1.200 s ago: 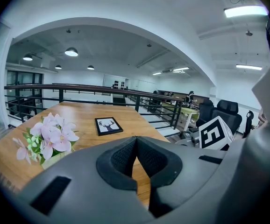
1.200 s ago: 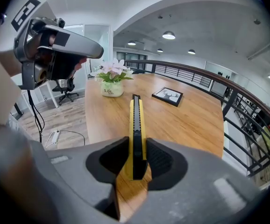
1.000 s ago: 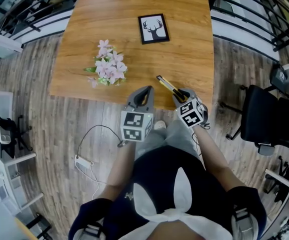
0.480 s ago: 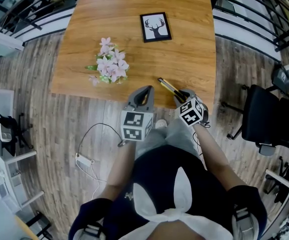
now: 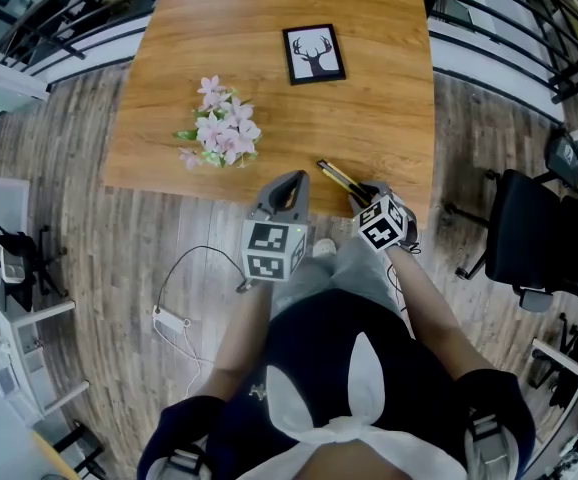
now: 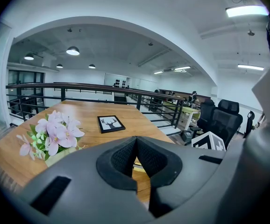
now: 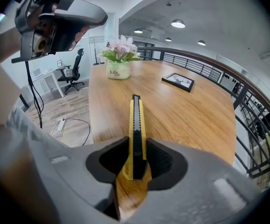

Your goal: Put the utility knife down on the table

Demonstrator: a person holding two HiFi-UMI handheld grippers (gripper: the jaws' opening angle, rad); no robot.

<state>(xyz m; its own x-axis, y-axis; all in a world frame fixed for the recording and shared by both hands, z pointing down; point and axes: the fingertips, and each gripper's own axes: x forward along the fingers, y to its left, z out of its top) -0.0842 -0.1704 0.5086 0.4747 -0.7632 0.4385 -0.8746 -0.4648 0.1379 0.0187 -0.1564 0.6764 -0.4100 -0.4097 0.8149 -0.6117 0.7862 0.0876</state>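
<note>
Utility knife (image 7: 136, 134): yellow body with a black slider strip. It stands on its narrow edge between the two pads of the right tongs.

Right tongs (image 7: 137, 160): closed on the rear end of the utility knife, one pad pressing on each flat side. Most of the knife's length sticks out past the jaw tips.

Knife in the head view: just right of centre in the frame. It runs from the right tongs up and to the left, over the table (image 5: 369, 118) near its lower edge. Whether its tip touches the wood cannot be told.

Knife in the right gripper view: it points straight up the middle of the frame, with the wood grain showing on both sides of it.

Left tongs (image 6: 136, 141): closed, the pads meeting and nothing between them. In the head view they sit just left of the right tongs, at the table's lower edge, apart from the knife.

Flowers (image 5: 221, 133): a pink bunch in a small pot, on the left part of the table, up and to the left of both tongs.

Picture frame (image 5: 314, 55): black, with a deer-head print. It lies flat on the table in the upper middle of the head view, well apart from the knife.

Office chair (image 5: 529, 238): black, on the floor at the right edge of the head view.

Cable (image 5: 184, 268): loops on the floor at the lower left, below the table.
</note>
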